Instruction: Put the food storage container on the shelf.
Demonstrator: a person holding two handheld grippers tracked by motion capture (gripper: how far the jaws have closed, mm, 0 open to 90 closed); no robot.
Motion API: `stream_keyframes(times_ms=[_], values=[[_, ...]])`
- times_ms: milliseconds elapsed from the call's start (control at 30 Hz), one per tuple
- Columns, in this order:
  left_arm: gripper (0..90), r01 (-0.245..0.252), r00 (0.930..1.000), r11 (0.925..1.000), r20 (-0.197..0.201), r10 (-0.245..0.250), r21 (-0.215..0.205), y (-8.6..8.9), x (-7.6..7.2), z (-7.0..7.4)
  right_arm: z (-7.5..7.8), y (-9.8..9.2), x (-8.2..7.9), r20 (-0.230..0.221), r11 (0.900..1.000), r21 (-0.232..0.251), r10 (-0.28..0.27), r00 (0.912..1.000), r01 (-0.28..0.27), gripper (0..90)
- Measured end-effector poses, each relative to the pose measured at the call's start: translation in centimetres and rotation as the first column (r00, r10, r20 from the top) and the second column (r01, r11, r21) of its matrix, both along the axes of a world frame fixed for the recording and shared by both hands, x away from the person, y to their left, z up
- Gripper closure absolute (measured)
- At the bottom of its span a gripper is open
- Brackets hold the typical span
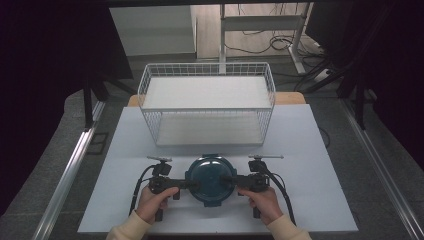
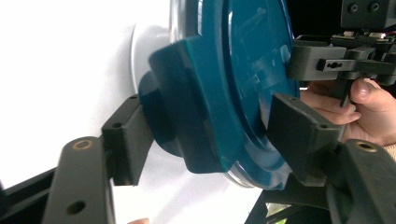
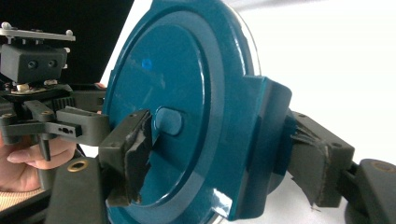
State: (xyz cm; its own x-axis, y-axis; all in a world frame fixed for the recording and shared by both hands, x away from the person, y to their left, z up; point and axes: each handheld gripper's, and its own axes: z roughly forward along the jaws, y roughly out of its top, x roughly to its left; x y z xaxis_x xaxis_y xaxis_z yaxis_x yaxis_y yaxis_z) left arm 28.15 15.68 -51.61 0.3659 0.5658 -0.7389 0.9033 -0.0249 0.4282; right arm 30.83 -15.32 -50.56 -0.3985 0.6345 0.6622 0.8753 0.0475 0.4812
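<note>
The left claw is closed on the left edge of a round teal lid. In the left gripper view one jaw presses the lid's top face and the other sits under a side tab at its rim, so the left claw pinches the lid through its thickness. The right claw grips the opposite edge the same way. In the right gripper view one jaw lies on the flat top of the lid, just beside a small oval knob, and the other backs the tab on the far side; the pads of the right claw look torn. Each claw is held by a hand, the left hand and the right hand, both in cream sleeves. The lid lies near the front middle of the white counter. Beyond it, well apart, stands a white wire basket.
</note>
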Motion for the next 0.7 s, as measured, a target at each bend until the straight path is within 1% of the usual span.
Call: stream_keyframes(times_ms=[233, 333, 367, 433, 533, 567, 600, 700], values=[[40.4, -0.003, 0.9992, 1.0, 0.039, 0.003, 0.006, 0.1, -0.9, 0.7, 0.5, -0.6, -1.1, 0.026, 1.0, 0.022, -0.016, 0.9995, 0.016, 32.9], [43.2, -0.007, 0.9982, 0.9999, 0.06, 0.007, 0.011, 0.1, -1.1, 1.1, 0.8, -0.7, -1.4, 0.053, 1.0, 0.018, -0.012, 0.9985, 0.011, 33.8], [43.5, -0.007, 0.9976, 0.9999, 0.068, 0.006, 0.013, 0.1, -1.1, 1.3, 0.9, -0.7, -1.5, 0.061, 1.0, 0.013, -0.002, 0.9981, 0.002, 33.9], [43.6, -0.004, 0.9967, 0.9999, 0.082, 0.003, 0.014, 0.2, -1.2, 1.5, 1.0, -0.6, -1.7, 0.077, 1.0, 0.017, -0.004, 0.9971, 0.003, 33.9], [44.1, -0.001, 0.9952, 1.0, 0.098, 0.0, 0.009, 0.3, -1.4, 2.0, 1.5, -0.6, -1.9, 0.106, 1.0, 0.015, 0.003, 0.9944, -0.005, 33.9], [44.3, -0.001, 0.9952, 1.0, 0.098, 0.0, 0.009, 0.3, -1.4, 2.0, 1.5, -0.6, -1.9, 0.106, 1.0, 0.015, 0.003, 0.9944, -0.005, 33.9], [44.3, 0.001, 0.9935, 1.0, 0.113, -0.002, 0.006, 0.4, -1.6, 2.4, 1.7, -0.6, -2.0, 0.118, 1.0, 0.012, 0.007, 0.993, -0.009, 33.9], [44.6, 0.008, 0.9875, 0.9999, 0.157, -0.009, 0.008, 0.4, -1.9, 3.4, 2.9, -0.6, -2.4, 0.17, 1.0, 0.01, 0.016, 0.9853, -0.018, 33.9]])
